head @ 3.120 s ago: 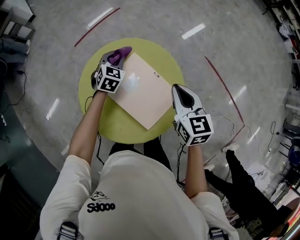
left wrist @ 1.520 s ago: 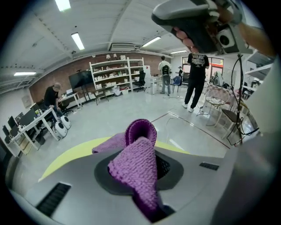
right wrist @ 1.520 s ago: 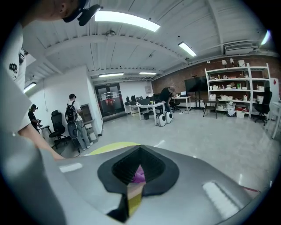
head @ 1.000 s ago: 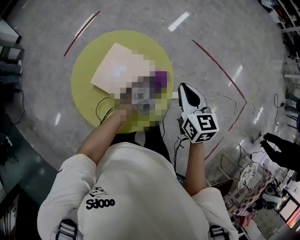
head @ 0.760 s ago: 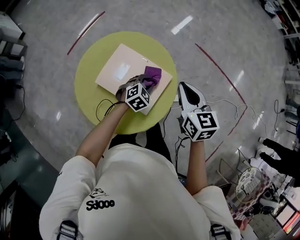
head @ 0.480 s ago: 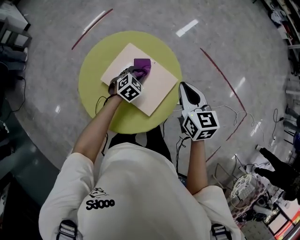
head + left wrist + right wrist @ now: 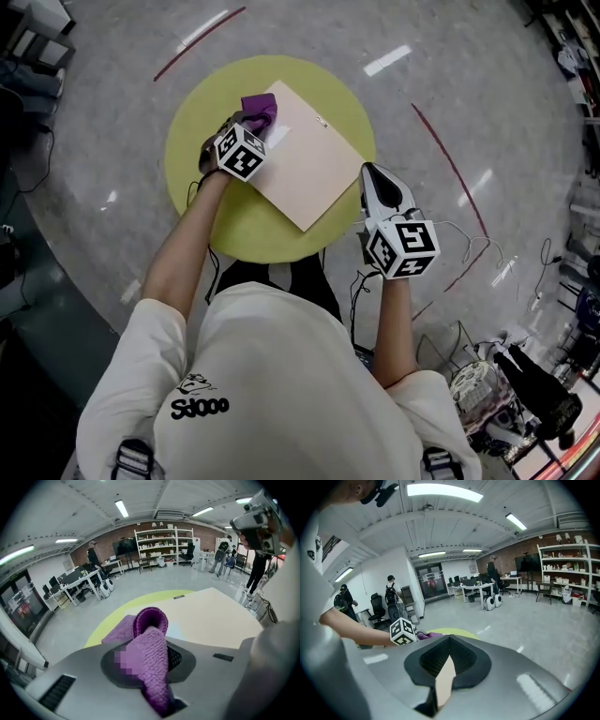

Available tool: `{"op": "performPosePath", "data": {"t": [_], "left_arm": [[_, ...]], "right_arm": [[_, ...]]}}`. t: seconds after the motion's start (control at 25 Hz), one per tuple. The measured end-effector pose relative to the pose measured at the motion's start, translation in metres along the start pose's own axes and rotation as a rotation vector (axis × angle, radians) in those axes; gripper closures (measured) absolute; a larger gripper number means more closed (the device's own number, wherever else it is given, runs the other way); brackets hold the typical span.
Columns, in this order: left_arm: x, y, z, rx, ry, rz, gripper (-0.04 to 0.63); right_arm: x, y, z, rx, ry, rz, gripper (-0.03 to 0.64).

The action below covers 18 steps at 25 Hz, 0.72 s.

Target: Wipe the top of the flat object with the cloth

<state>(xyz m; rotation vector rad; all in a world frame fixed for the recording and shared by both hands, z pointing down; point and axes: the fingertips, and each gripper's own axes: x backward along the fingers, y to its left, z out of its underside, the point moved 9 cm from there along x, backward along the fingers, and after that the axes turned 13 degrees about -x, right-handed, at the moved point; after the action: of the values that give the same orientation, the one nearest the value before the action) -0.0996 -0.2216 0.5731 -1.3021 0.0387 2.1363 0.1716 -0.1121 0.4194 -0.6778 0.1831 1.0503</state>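
There are two hand-held grippers: the left hand-held gripper and the right hand-held gripper. There is one purple cloth, on the far left. There is one flat board. There is one round yellow counter under them.

Head view overhead, gripper views low, forward

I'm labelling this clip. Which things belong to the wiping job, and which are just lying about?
In the job: purple cloth in the left gripper; flat board, clamped by the right gripper; yellow table beneath.
Lying about: red floor line; shelves behind.
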Motion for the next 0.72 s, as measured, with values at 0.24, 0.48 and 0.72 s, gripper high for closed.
{"op": "performPosePath", "data": {"t": [0.24,0.48,0.72], "left_arm": [[0.009,-0.011,0.012,-0.015,-0.010,-0.003,0.533],[0.018,-0.046,0.007,-0.043,-0.055,0.034,0.534],[0.024,-0.089,-0.007,-0.075,-0.101,0.104,0.534]], "right_arm": [[-0.002,0.005,0.009,0.005,0.022,0.002,0.606],[0.012,0.009,0.019,0.011,0.020,0.018,0.606],[0.034,0.012,0.031,0.000,0.001,0.057,0.606]]}}
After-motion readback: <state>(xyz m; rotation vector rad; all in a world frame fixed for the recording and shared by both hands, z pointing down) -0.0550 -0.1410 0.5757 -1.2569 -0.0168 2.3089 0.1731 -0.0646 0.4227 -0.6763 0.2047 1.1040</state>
